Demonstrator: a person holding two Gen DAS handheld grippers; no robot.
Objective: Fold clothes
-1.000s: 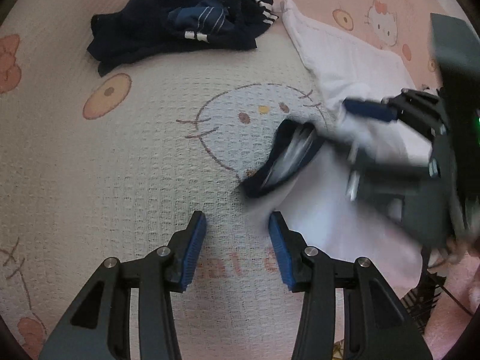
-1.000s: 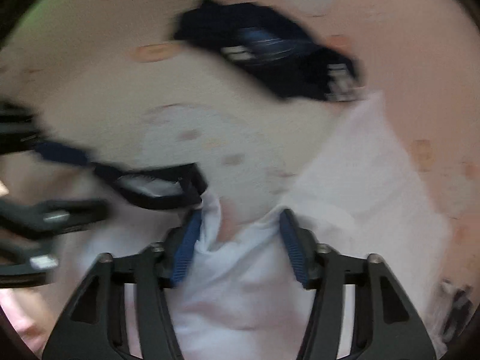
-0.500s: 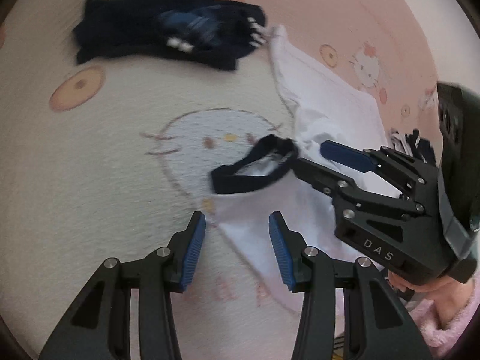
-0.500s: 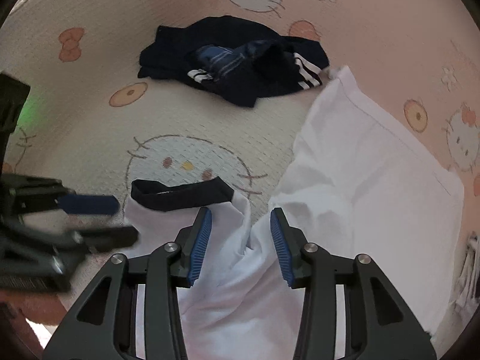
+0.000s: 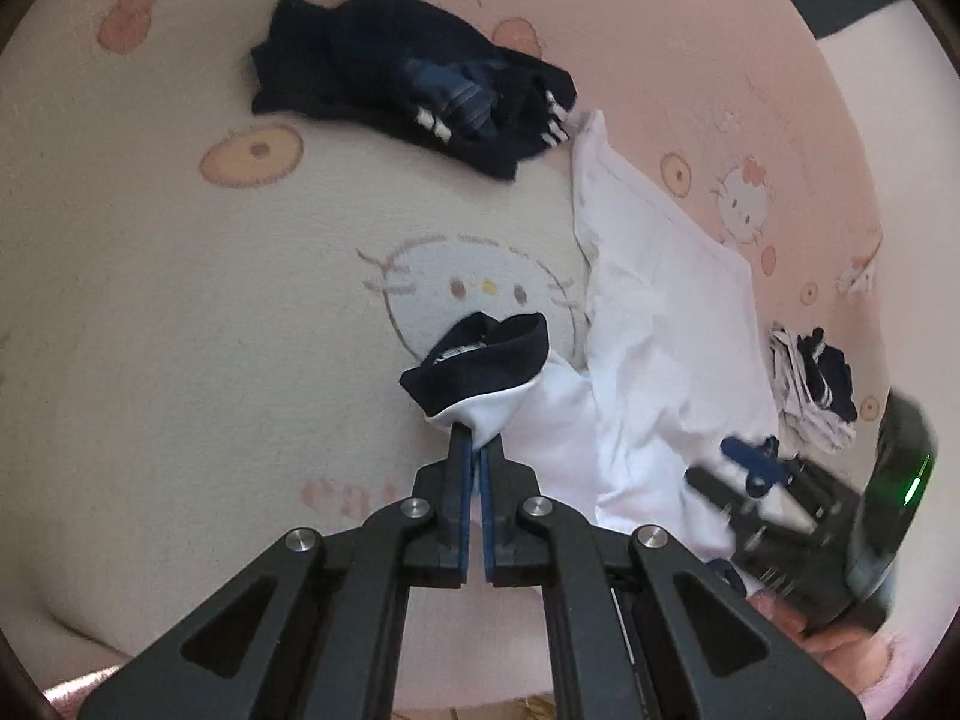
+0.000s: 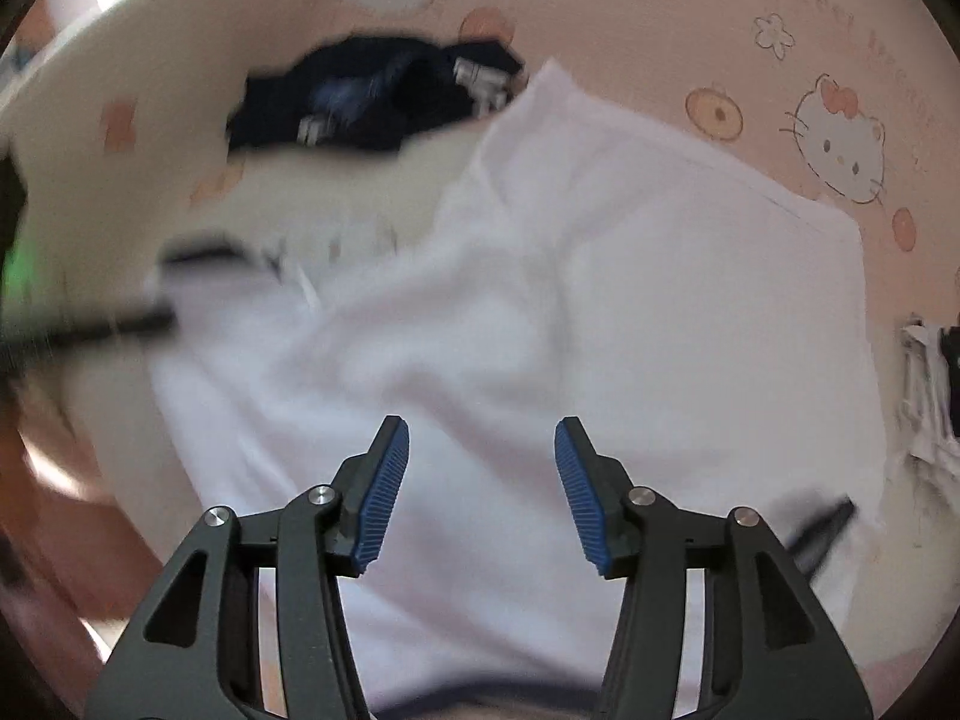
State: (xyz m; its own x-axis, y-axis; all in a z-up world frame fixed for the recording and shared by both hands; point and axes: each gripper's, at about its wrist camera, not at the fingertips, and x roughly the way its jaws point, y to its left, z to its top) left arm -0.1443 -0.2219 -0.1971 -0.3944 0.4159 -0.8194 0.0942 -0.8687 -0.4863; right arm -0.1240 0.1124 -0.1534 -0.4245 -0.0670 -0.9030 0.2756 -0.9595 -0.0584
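Note:
A white shirt (image 5: 654, 324) with a dark navy collar (image 5: 480, 360) lies crumpled on the cartoon-cat bedspread (image 5: 180, 312). My left gripper (image 5: 477, 441) is shut on the white cloth just below the collar, which bunches up past the fingertips. The right gripper (image 5: 750, 468) shows blurred at the lower right of the left wrist view, over the shirt's near part. In the right wrist view the right gripper (image 6: 480, 450) hangs above the white shirt (image 6: 600, 276); its jaws are opening and nothing is pinched between the blue pads (image 6: 384, 480).
A heap of dark navy clothes (image 5: 414, 102) with white stripes lies beyond the shirt, also in the right wrist view as navy clothes (image 6: 372, 96). A small striped bundle (image 5: 810, 390) sits at the shirt's right edge. The pink border of the bedspread (image 5: 690, 60) runs behind.
My left gripper closed on the shirt just below the collar, which now bunches upward. The right gripper let go of the cloth, widened and swung right over the shirt's body.

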